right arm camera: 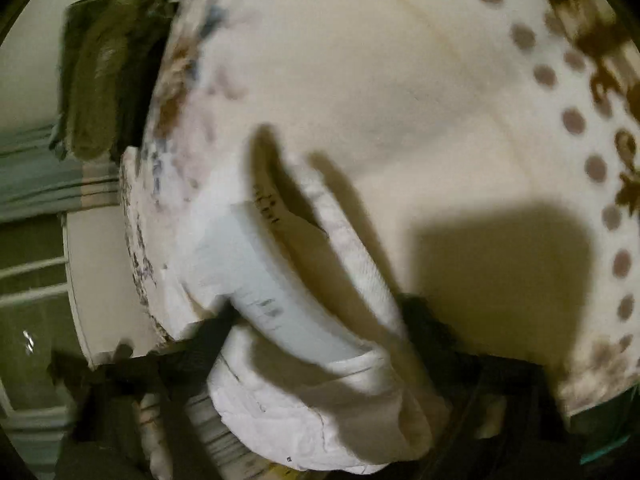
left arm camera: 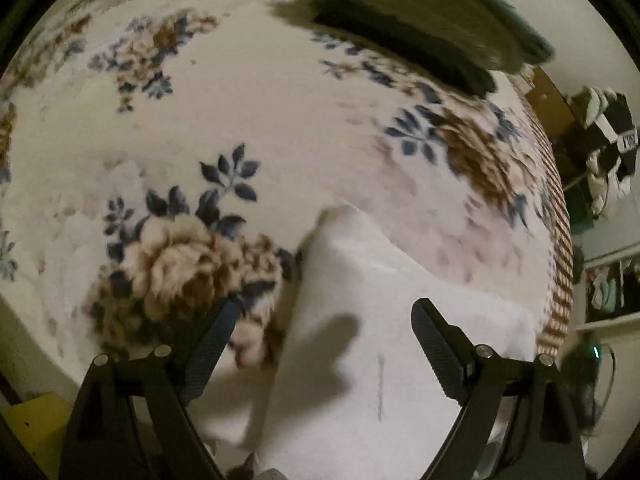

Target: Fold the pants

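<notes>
The white pants (left arm camera: 384, 344) lie on a floral blanket (left arm camera: 240, 120) in the left wrist view, low and right of centre. My left gripper (left arm camera: 324, 312) is open just above the pants' left edge, and holds nothing. In the right wrist view the pants' waistband (right arm camera: 304, 320) bulges up close to the camera, bunched and open like a loop. My right gripper (right arm camera: 320, 344) is mostly hidden behind this cloth. Its dark fingers (right arm camera: 208, 336) show on either side of the bunched waistband. The view is blurred.
A dark green folded cloth (left arm camera: 420, 28) lies at the blanket's far edge, also in the right wrist view (right arm camera: 104, 72). The bed's right edge (left arm camera: 560, 240) drops off to cluttered shelves. A yellow object (left arm camera: 36, 428) sits low left. A dotted blanket border (right arm camera: 592, 168) curves at right.
</notes>
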Demonstrator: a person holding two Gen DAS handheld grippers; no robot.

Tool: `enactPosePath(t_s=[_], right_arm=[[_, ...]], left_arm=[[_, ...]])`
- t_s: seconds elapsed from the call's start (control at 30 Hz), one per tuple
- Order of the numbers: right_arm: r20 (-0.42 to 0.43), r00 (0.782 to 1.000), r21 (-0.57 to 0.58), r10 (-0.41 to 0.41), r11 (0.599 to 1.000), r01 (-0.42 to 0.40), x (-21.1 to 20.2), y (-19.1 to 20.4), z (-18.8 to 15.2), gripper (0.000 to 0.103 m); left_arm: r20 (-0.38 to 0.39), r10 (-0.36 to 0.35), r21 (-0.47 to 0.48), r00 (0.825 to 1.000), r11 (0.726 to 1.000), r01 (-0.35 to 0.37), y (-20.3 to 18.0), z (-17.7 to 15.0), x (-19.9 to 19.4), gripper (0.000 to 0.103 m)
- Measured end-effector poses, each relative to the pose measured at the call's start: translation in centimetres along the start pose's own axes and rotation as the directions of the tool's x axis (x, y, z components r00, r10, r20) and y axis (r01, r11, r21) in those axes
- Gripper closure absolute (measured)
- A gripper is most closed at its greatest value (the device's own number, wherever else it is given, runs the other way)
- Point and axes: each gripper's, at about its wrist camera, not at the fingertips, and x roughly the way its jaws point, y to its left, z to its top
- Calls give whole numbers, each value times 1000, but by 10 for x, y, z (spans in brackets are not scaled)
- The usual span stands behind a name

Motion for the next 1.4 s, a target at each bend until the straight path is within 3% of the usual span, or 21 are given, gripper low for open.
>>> enactPosePath(t_s=[0.1, 0.2, 0.3, 0.37, 0.57, 0.67, 0.7, 0.77, 0.83, 0.9, 1.0, 1.07, 1.2, 1.4], right_arm=[[46, 999, -3, -27, 1000, 27, -17, 8, -12, 86], [101, 990, -32, -98, 994, 101, -41, 14, -26, 88], [103, 987, 22, -123, 992, 122, -49, -2, -28, 88], [108, 986, 62, -129, 991, 122, -54, -17, -22, 88], [96, 981, 37, -171, 985, 168, -42, -19, -13, 86], [52, 991, 60, -120, 991, 116, -35, -28, -10, 65], [37, 995, 79, -96, 993, 93, -38, -34, -11, 48], [39, 999, 106, -27, 994, 23, -47, -45, -17, 38], [37, 999, 119, 29, 992, -34, -52, -53, -27, 23], [19, 998, 125, 63, 990, -64, -50, -59, -37, 17], [-22, 999, 148, 44, 988, -40, -34, -68, -47, 16], [1, 998, 162, 63, 985, -63, -28, -70, -54, 15], [30, 991, 197, 129, 971, -133, -21, -72, -57, 14], [-6, 986, 220, 167, 962, -162, -22, -78, -77, 14]], left_arm=[[-41, -14, -28, 999, 1000, 13, 1, 15, 29, 13], [-70, -34, -35, 997, 999, 32, -4, 28, 52, 13], [-111, -21, -12, 994, 1000, 20, -14, 36, 80, 14], [-133, -35, -19, 991, 999, 32, -12, 39, 94, 34], [-150, -98, -52, 984, 995, 91, -2, 39, 89, 34], [-147, -160, -77, 976, 986, 150, 7, 32, 64, 34], [-148, -180, -88, 972, 982, 168, 11, 26, 55, 34], [-149, -189, -87, 971, 980, 177, 16, 14, 43, 18], [-152, -221, -88, 963, 974, 210, 21, -3, 37, 15], [-175, -241, -99, 955, 969, 226, 23, -17, 42, 15], [-226, -244, -112, 943, 968, 223, 25, -40, 57, 15], [-239, -249, -100, 939, 968, 231, 21, -52, 65, 15], [-236, -246, -67, 940, 969, 237, 9, -55, 72, 15], [-242, -254, -71, 936, 967, 244, 12, -55, 71, 15]])
